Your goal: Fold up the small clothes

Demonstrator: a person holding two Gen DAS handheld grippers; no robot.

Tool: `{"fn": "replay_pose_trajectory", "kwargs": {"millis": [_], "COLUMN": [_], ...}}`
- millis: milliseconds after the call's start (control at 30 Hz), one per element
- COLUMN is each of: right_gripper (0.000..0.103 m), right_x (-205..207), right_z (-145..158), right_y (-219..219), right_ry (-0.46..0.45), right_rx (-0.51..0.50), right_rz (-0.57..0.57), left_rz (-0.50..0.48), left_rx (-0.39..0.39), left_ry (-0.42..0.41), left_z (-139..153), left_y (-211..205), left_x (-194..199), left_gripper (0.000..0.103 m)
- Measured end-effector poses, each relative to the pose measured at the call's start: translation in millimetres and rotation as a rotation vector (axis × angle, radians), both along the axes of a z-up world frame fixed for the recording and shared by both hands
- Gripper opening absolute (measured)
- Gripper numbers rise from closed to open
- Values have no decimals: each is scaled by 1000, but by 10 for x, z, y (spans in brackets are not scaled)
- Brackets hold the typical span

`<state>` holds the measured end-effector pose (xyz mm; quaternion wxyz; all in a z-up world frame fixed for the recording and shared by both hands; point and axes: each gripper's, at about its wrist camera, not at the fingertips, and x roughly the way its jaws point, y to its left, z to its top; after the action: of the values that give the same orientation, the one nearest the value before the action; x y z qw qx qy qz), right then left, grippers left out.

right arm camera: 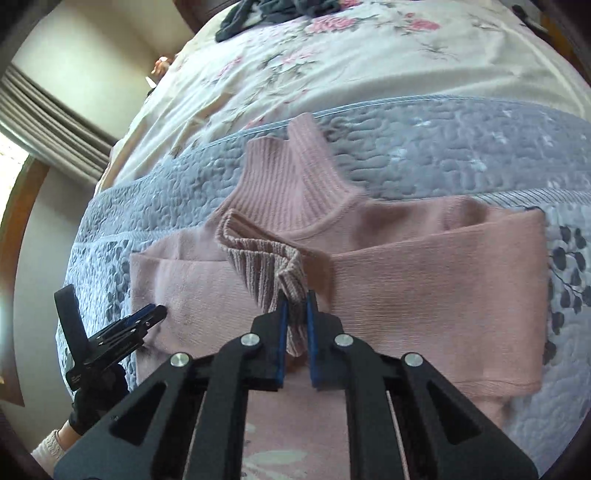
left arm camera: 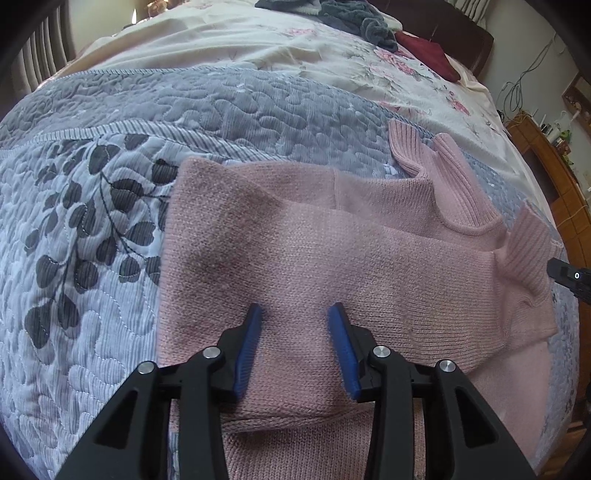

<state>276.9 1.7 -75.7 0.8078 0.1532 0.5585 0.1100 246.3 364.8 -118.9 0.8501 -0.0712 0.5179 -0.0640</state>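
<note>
Pink knit sweater lies flat on the quilted bedspread, both sleeves already folded across the chest, the ribbed collar toward 12 o'clock in the right wrist view. Your right gripper has its jaws clenched on the ribbed cuff of one sleeve, lifted slightly off the body. Your left gripper hovers above the sweater near its left side, jaws released and holding nothing. Risk: pulling the cuff further toward 6 o'clock would probably drag the folded sleeve askew and undo the fold beneath it; a thin bite on the rib may also slip. No containers appear. A heap of dark clothes sits well apart at 12 o'clock.
</note>
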Motion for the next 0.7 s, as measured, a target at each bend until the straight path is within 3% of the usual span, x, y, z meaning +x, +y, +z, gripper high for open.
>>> {"fn": "replay_pose_trajectory", "kwargs": {"millis": [233,367,433,533,700], "right_gripper": [8,15,19,21,24], "right_x": [-172,-288,-338,-357,-150], "right_z": [-354,-623,-572,-305,-105], "right_y": [-613,-785,-812,-731,-478], "right_ry": [123,217,207,110,33], "right_rx": [2,-10,-17,-93,-42], "right_rz": [-120,-160,-167,-127,-17], "left_rz": [-1,-9,-13,-17,-84], "left_rx": [25,43,63,102,59], "left_ry": [-2,5,20,-4,-35], "left_z": [-7,0,37,206,341], "left_y": [-41,-68,-85,-181,-515], "left_x": [18,30,54,37,65], "left_gripper": [41,41,41,41,46]}}
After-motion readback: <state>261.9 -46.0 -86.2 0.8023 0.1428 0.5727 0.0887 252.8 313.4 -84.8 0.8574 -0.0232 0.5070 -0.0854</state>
